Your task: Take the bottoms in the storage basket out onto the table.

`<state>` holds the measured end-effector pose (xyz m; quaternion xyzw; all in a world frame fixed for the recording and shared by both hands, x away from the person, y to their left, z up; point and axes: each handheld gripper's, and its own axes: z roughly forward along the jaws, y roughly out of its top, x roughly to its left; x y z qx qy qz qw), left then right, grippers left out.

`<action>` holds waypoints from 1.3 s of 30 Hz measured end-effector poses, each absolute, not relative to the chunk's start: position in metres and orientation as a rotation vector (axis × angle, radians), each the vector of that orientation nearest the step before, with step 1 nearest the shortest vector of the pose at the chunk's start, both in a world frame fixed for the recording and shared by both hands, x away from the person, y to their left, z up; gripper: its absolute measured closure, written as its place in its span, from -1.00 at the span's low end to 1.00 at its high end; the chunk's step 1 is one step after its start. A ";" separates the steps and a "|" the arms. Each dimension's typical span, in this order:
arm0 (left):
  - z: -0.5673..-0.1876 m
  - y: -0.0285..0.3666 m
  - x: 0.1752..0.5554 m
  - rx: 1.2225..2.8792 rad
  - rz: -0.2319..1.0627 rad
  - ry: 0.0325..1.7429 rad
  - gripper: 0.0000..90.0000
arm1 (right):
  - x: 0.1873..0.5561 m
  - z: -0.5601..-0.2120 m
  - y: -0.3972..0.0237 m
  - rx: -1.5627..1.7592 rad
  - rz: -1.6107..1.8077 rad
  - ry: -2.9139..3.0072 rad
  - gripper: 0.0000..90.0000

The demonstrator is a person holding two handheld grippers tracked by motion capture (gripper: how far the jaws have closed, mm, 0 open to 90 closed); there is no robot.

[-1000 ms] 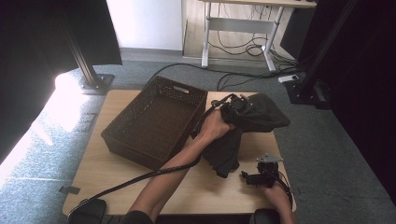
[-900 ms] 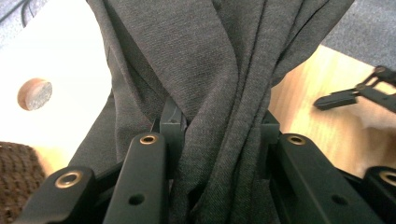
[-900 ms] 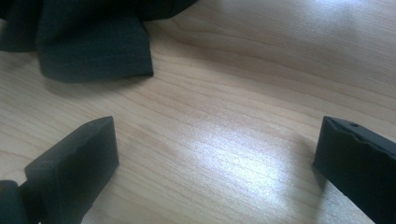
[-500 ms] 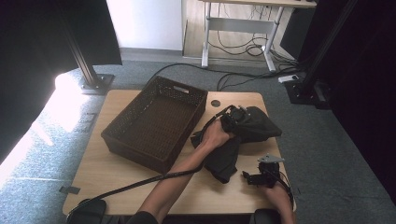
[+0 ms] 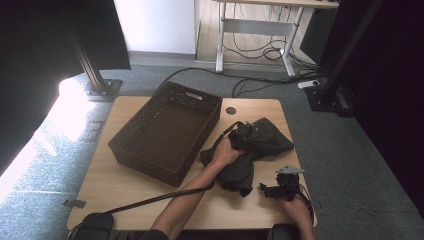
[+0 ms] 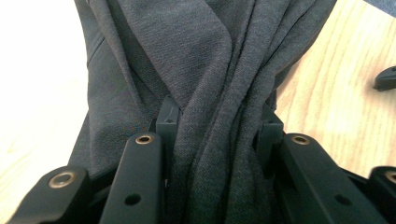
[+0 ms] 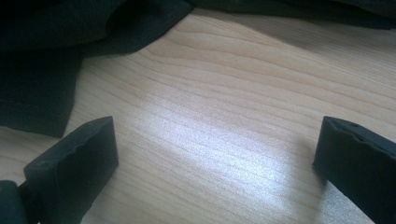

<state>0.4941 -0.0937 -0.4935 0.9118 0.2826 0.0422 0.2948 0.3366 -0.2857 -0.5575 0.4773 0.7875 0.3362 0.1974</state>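
A dark grey garment (image 5: 267, 140) lies bunched on the right half of the wooden table (image 5: 120, 192). My left gripper (image 5: 242, 131) is shut on a gathered fold of it. In the left gripper view the cloth (image 6: 201, 56) runs in pleats between the two jaws and hangs down to the tabletop. My right gripper (image 5: 264, 190) rests on the table near the front right edge, just in front of the garment's lower hem. It is open, with bare wood between its fingertips (image 7: 79, 154). The garment's edge (image 7: 56, 42) lies just beyond them.
A dark woven basket (image 5: 150, 167) stands on the left half of the table, empty inside. A round cable hole (image 5: 230, 110) sits near the far edge. The left gripper's cable (image 5: 145, 202) trails across the front of the table. Desk legs and cables stand on the floor behind.
My left hand has come down toward the table with the garment, which now lies lower and more spread on the wood. The right gripper has stayed put.
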 end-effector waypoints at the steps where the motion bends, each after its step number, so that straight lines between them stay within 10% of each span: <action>1: -0.495 -0.093 0.494 2.427 0.120 0.745 0.41 | 0.337 -0.557 -0.286 1.337 0.941 2.204 -1.00; 15: -0.499 -0.093 0.492 2.432 0.133 0.736 0.14 | 0.337 -0.557 -0.285 1.345 0.939 2.199 -1.00; 25: -0.468 -0.096 0.486 2.400 0.152 0.655 -0.63 | 0.337 -0.557 -0.285 1.342 0.939 2.199 -1.00; 39: -0.414 -0.074 0.464 2.377 0.263 0.516 -1.00 | 0.338 -0.558 -0.285 1.340 0.939 2.197 -1.00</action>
